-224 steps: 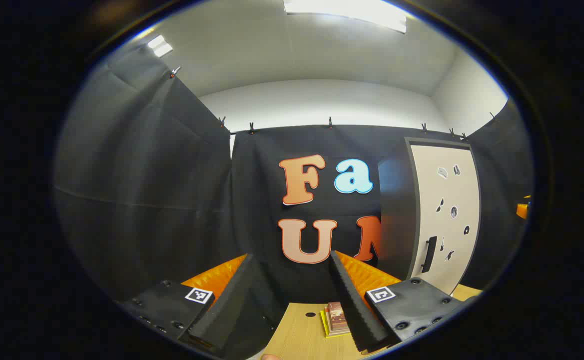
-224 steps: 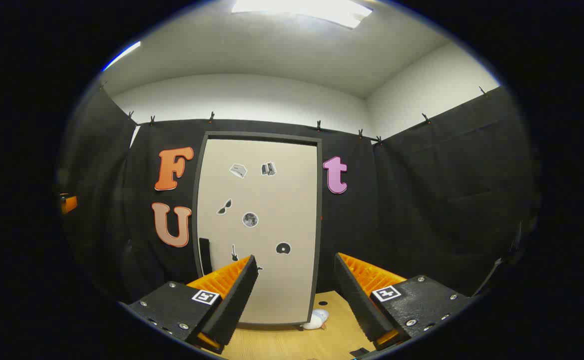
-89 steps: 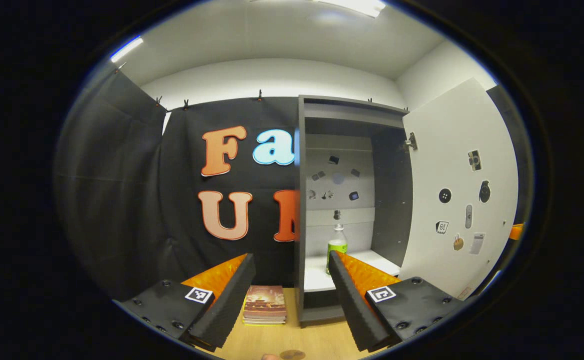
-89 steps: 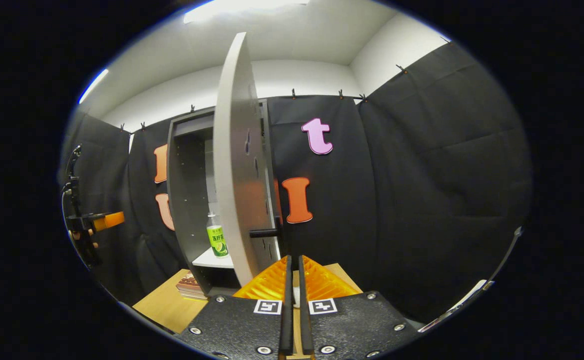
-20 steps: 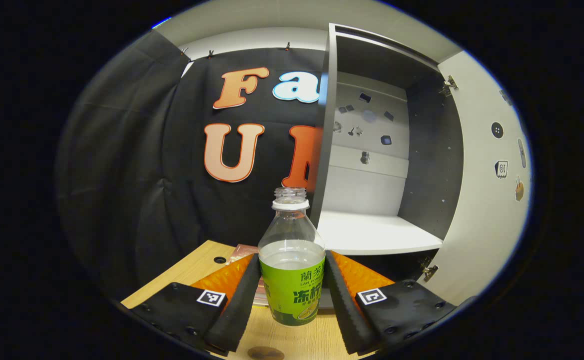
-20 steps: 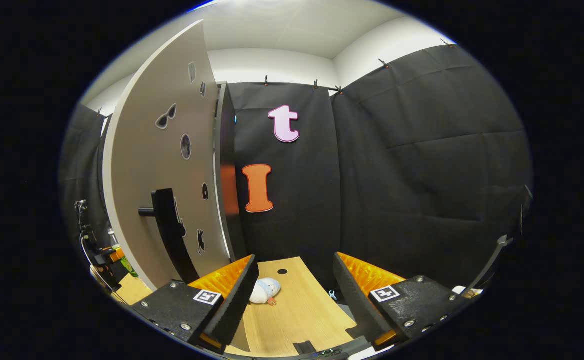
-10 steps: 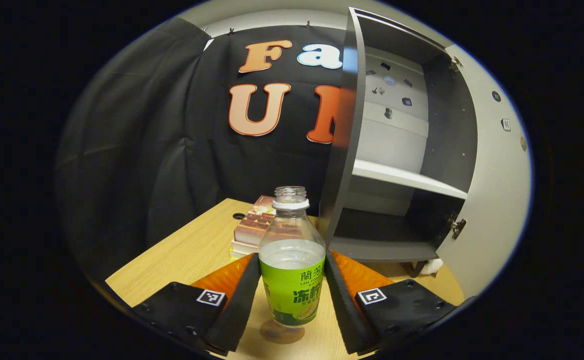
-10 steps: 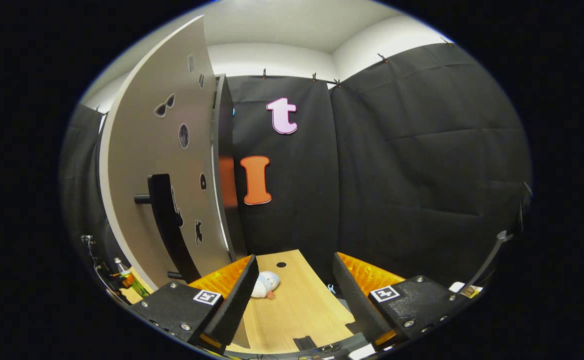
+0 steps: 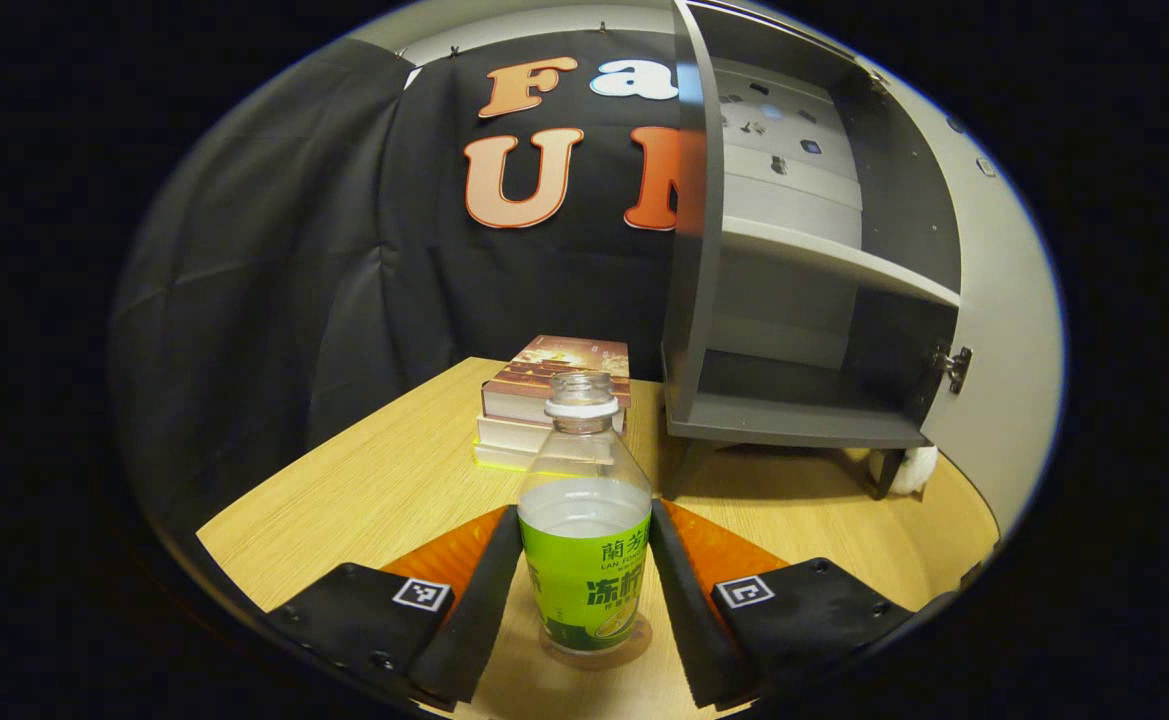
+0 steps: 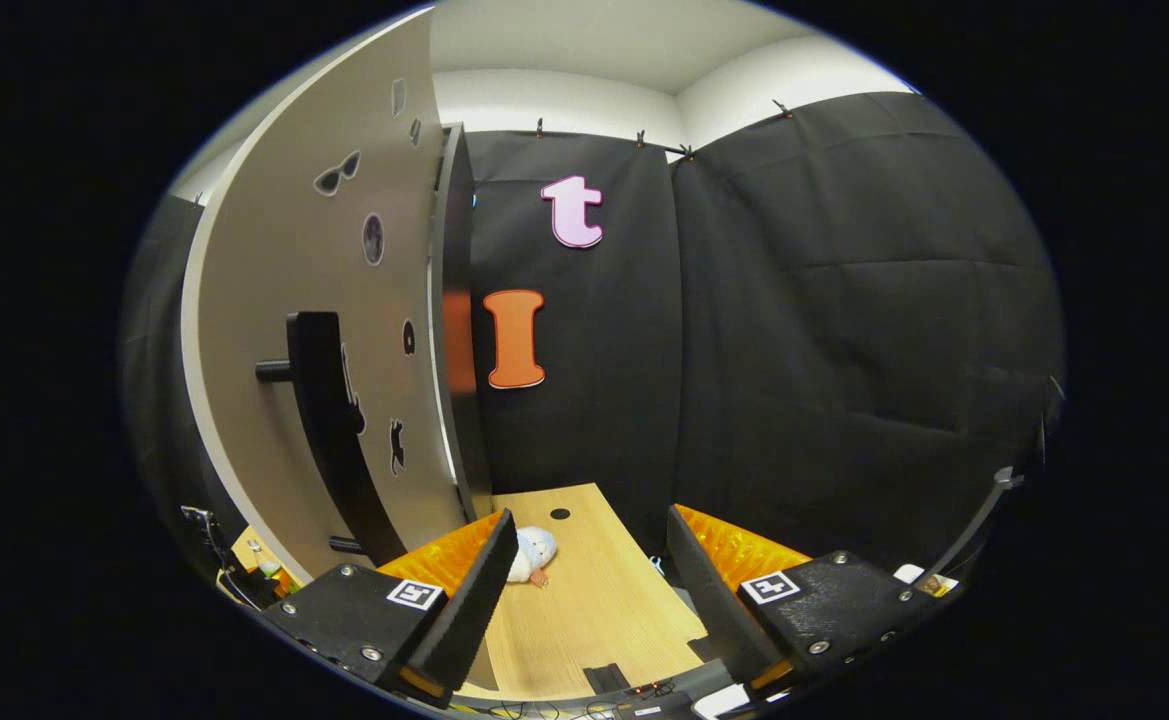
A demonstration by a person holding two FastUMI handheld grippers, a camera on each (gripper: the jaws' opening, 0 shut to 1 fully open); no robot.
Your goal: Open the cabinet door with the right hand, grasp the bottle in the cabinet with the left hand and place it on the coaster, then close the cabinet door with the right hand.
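While left hand-held gripper (image 9: 584, 590) clamps bottle (image 9: 584, 540) upright over coaster (image 9: 634, 632) on table (image 9: 374, 500), lower straight, release gently. Right hand-held gripper (image 10: 589, 585) wide, empty, beside open cabinet door (image 10: 284, 330).

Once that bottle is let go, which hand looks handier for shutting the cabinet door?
The right. The right gripper is open and empty, with the door's black handle close ahead on its left. The left gripper is clamped on the bottle, which sits over the coaster.
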